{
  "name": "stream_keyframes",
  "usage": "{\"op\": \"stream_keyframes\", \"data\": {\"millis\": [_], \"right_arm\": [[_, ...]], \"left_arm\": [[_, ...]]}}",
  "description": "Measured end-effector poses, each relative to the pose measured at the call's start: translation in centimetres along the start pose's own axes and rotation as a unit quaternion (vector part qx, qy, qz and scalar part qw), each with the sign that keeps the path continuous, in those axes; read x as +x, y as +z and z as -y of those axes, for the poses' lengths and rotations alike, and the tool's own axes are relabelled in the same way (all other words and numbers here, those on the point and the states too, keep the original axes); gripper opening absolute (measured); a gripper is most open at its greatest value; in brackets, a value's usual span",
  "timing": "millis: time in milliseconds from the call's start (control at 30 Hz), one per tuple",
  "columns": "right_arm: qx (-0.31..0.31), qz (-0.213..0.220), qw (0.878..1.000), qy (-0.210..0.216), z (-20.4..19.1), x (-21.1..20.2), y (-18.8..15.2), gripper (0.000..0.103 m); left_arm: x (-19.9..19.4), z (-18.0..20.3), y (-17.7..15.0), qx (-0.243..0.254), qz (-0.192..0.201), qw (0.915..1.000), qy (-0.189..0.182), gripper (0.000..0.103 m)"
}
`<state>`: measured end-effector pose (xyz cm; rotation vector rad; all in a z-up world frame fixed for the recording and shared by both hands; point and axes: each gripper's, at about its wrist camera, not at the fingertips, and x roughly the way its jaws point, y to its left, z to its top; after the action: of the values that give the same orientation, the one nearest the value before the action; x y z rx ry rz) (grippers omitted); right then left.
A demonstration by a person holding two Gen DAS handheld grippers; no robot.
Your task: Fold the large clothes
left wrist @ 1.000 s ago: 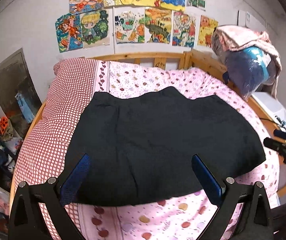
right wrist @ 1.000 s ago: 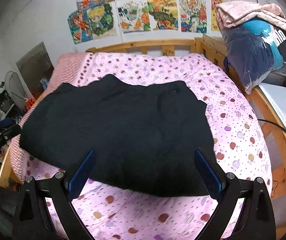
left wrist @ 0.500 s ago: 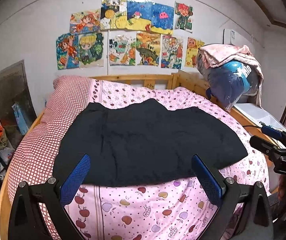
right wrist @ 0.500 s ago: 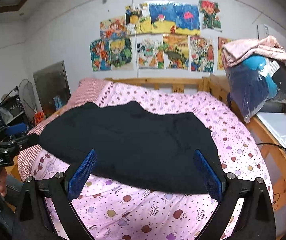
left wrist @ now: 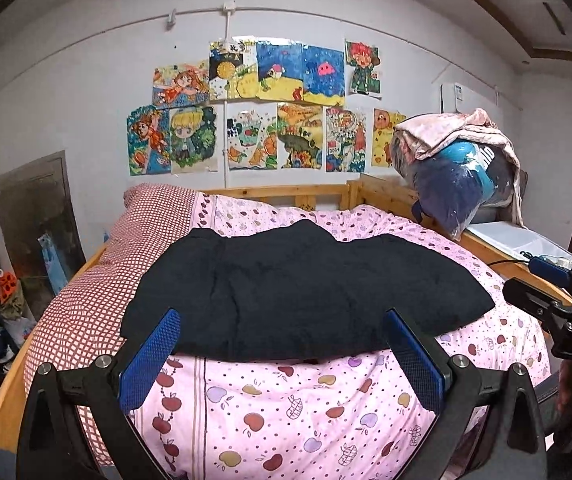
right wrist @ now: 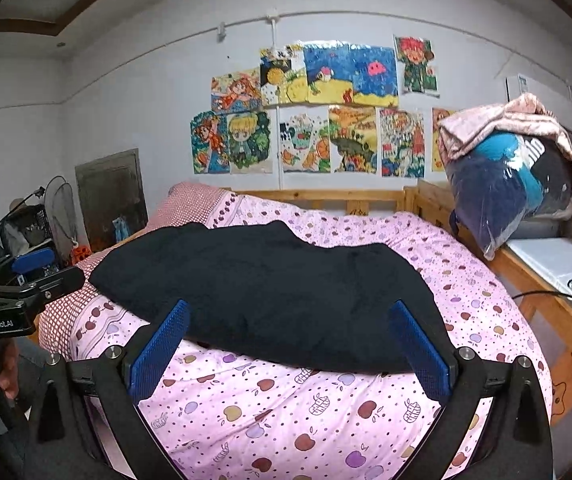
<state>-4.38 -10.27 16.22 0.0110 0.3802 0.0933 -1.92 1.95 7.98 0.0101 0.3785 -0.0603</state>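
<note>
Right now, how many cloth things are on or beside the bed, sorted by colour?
Black: 1, the garment spread on the bed
Pink: 2, the bedspread and the blanket draped over the bag
Red-checked: 1, the pillow
Total: 4

Matt black cloth garment (left wrist: 302, 288) on printed cotton-like bedsheet (left wrist: 286, 408), wooden bedframe (left wrist: 286, 191).

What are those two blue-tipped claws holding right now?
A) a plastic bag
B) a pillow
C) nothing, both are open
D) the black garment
C: the left gripper and right gripper gape wide, short of the black garment lying flat on the bed.
</note>
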Motion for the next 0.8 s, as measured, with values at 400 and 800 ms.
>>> {"op": "stream_keyframes", "data": {"millis": [400,800], "right_arm": [[0.012,0.005,1.000,0.010,-1.0,-0.7,-2.1,0.101],[0.014,-0.018,1.000,0.004,-0.7,-0.2,-3.9,0.101]], "left_arm": [[-1.1,0.0,-2.5,-0.007,0.005,0.9999,0.008,0.103],[-1.5,0.4,-4.1,0.005,0.001,0.9999,0.012,0.103]]}}
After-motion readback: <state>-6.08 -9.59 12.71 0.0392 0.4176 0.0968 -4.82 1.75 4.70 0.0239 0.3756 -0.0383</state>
